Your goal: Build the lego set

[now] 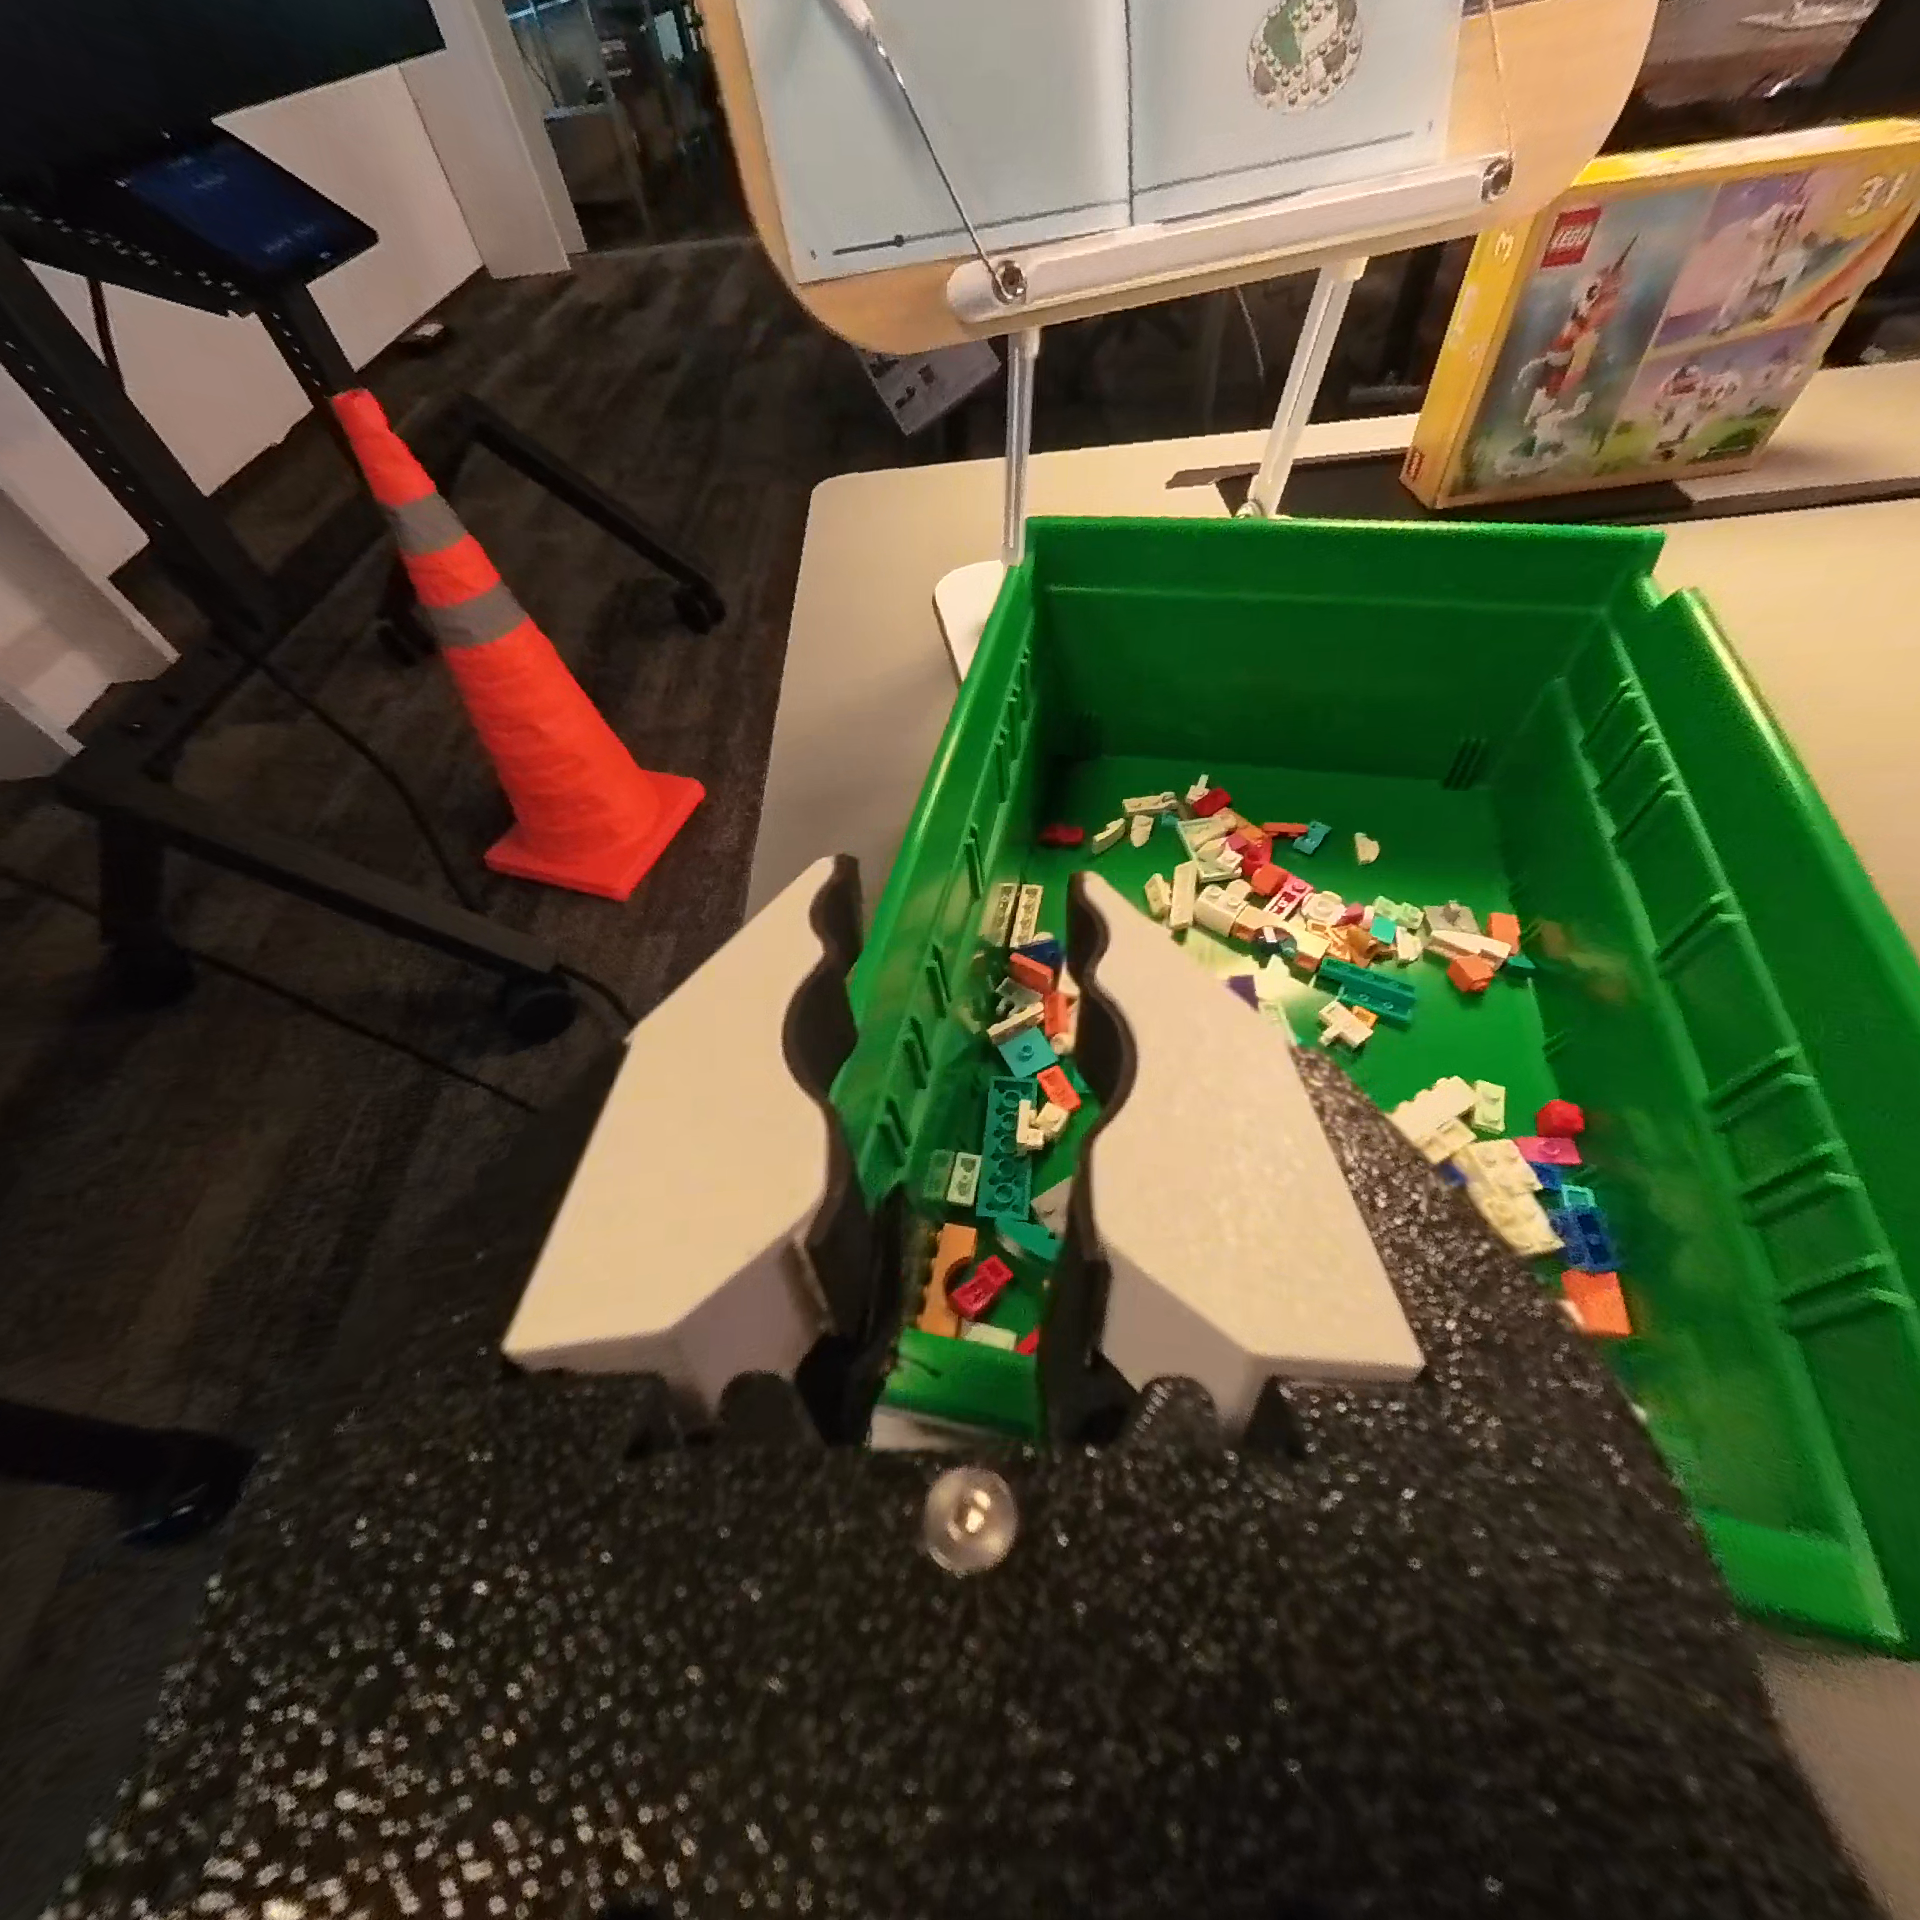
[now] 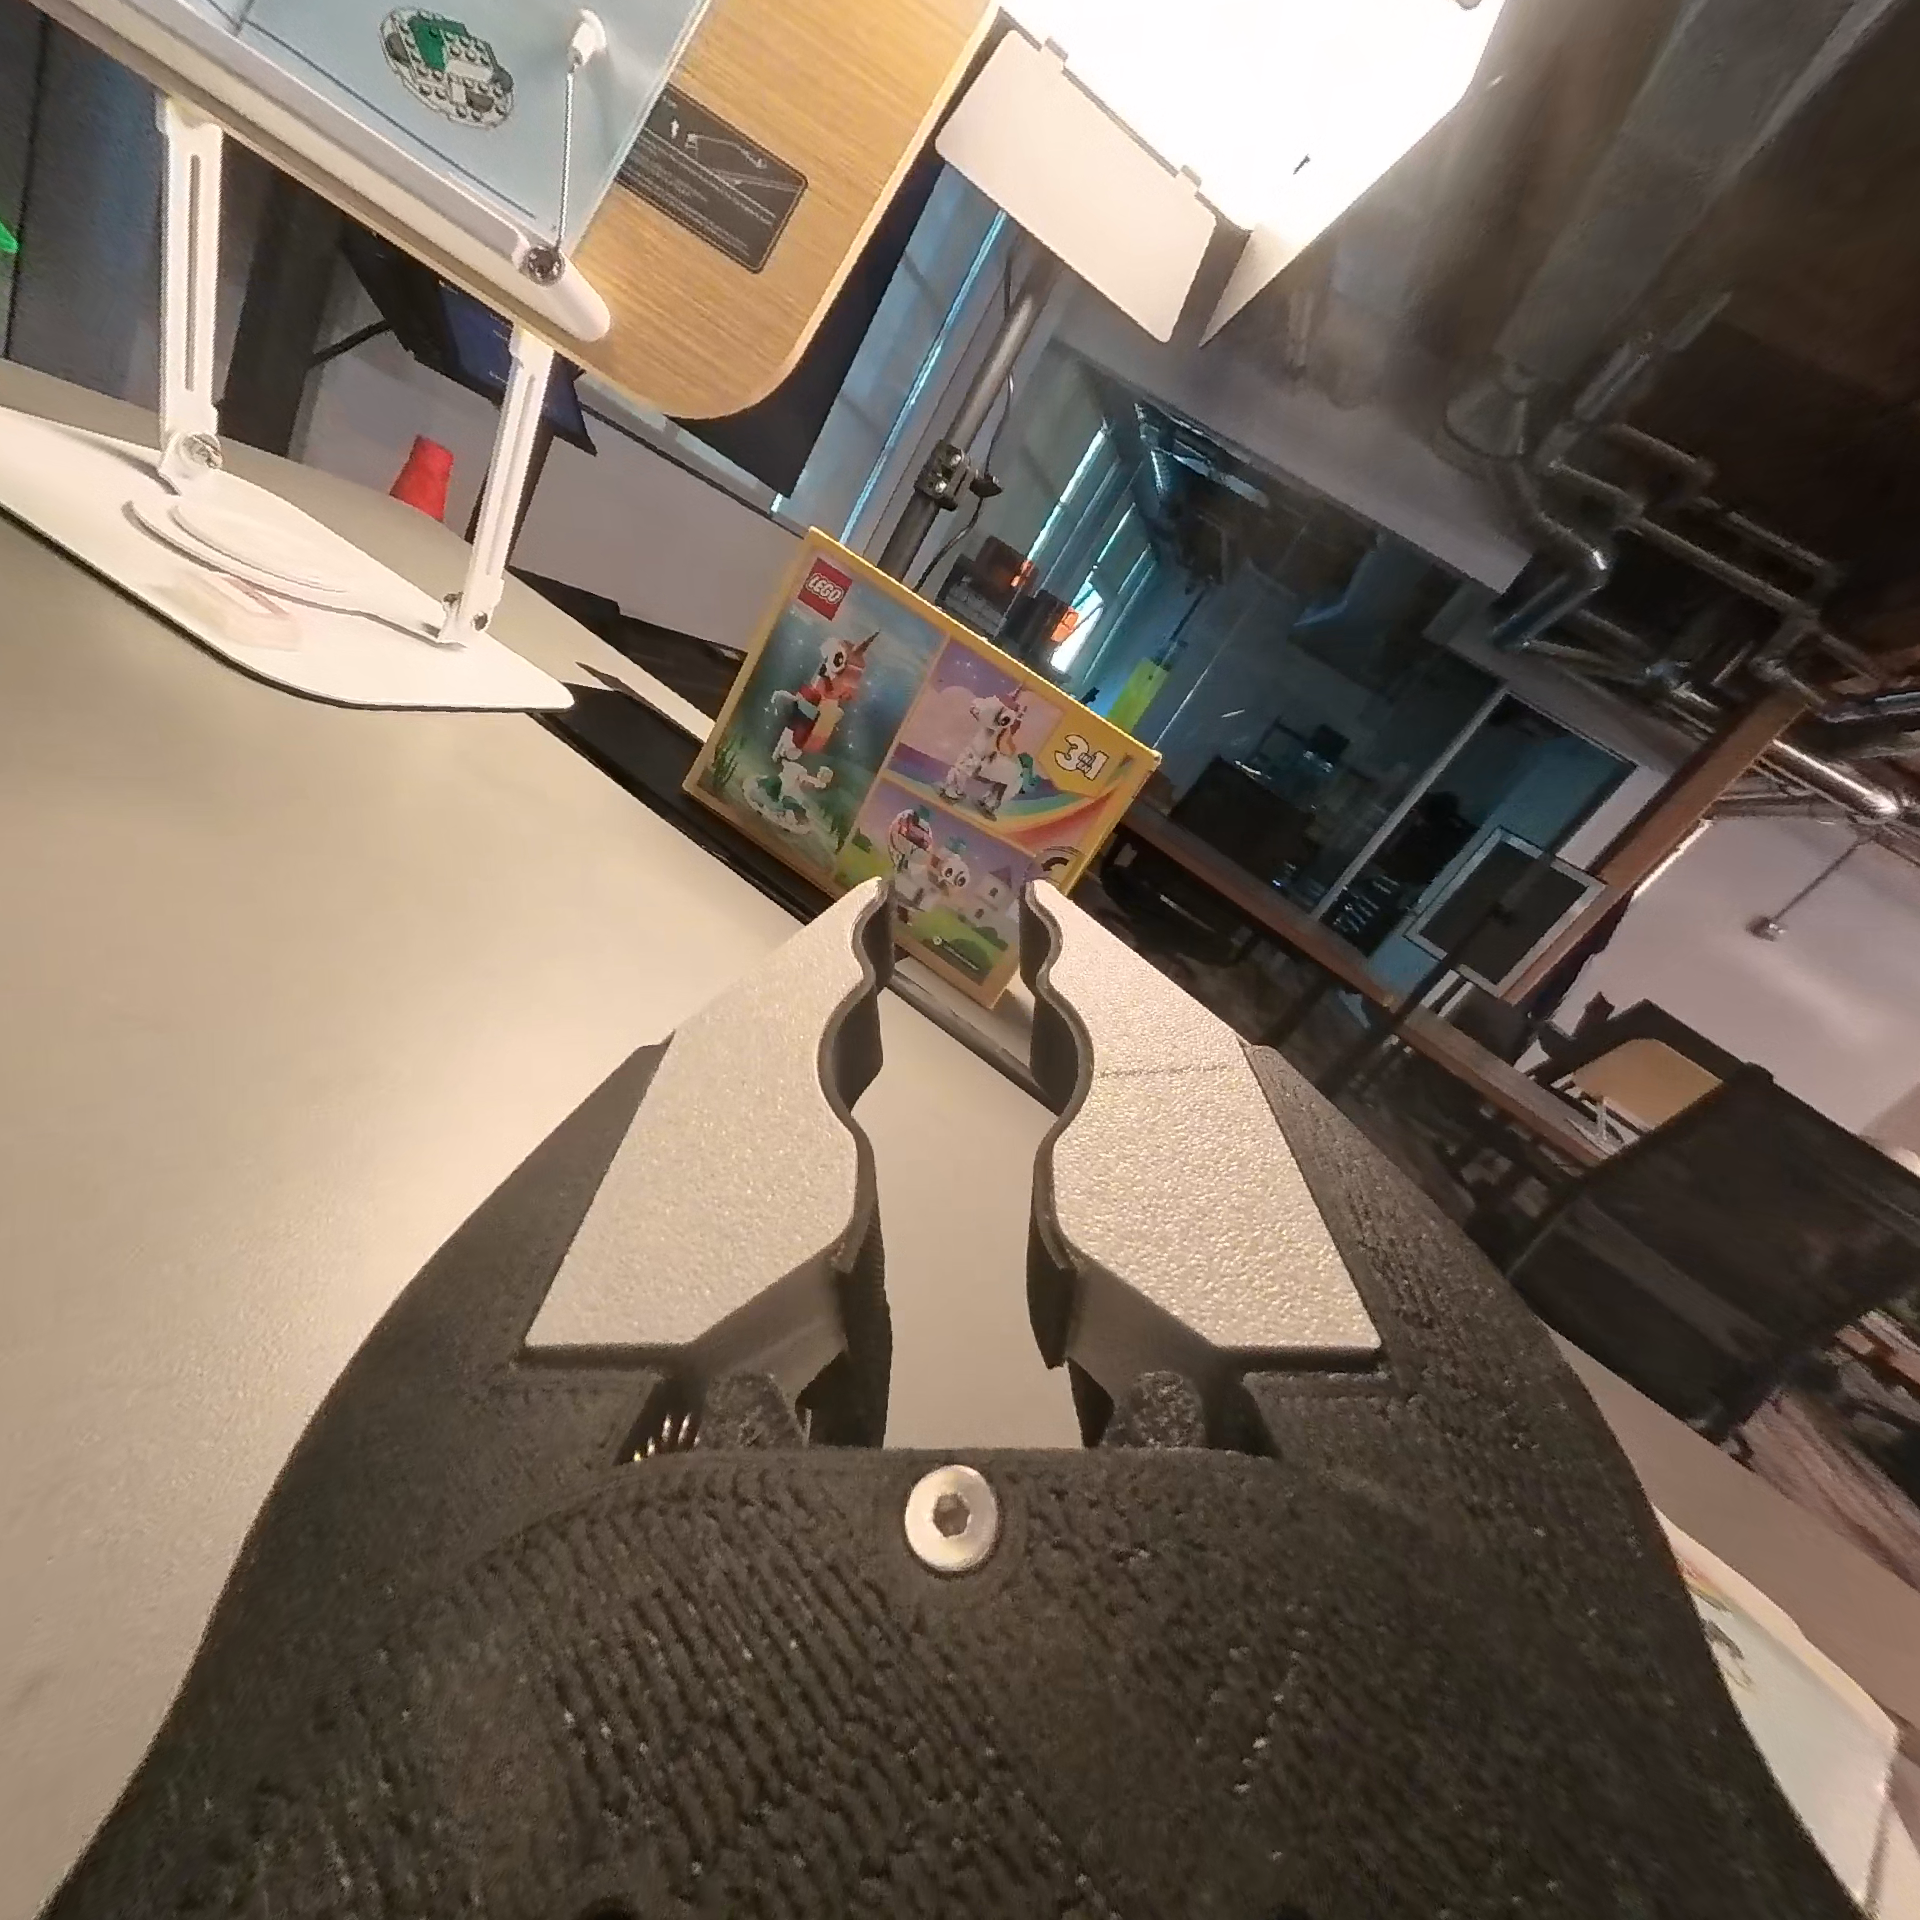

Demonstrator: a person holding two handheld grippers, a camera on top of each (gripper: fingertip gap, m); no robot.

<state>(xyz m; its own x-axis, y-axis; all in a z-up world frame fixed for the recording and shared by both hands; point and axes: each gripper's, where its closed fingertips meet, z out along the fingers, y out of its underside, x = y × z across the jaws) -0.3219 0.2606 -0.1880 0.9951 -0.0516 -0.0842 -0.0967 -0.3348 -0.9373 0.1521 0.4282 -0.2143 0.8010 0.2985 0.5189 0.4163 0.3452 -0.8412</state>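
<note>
A green plastic bin [image 1: 1621, 935] sits on the grey table and holds several loose small lego pieces [image 1: 1288, 925] in white, teal, orange, red and pink. My left gripper [image 1: 961, 883] is open and empty, its fingers straddling the bin's left wall, one outside and one over the pieces. My right gripper [image 2: 956, 904] is open and empty, held low over the bare table [image 2: 312, 935] and pointing at the yellow lego box [image 2: 914, 790]. The box also shows at the back right in the left wrist view [image 1: 1662, 312].
A white stand [image 1: 1132, 208] holding the open instruction booklet rises behind the bin; it also shows in the right wrist view [image 2: 343, 582]. An orange traffic cone [image 1: 520, 665] and a black wheeled frame [image 1: 208, 644] stand on the floor left of the table edge. The tips of one gripper are about 50 centimetres away from the tips of the other.
</note>
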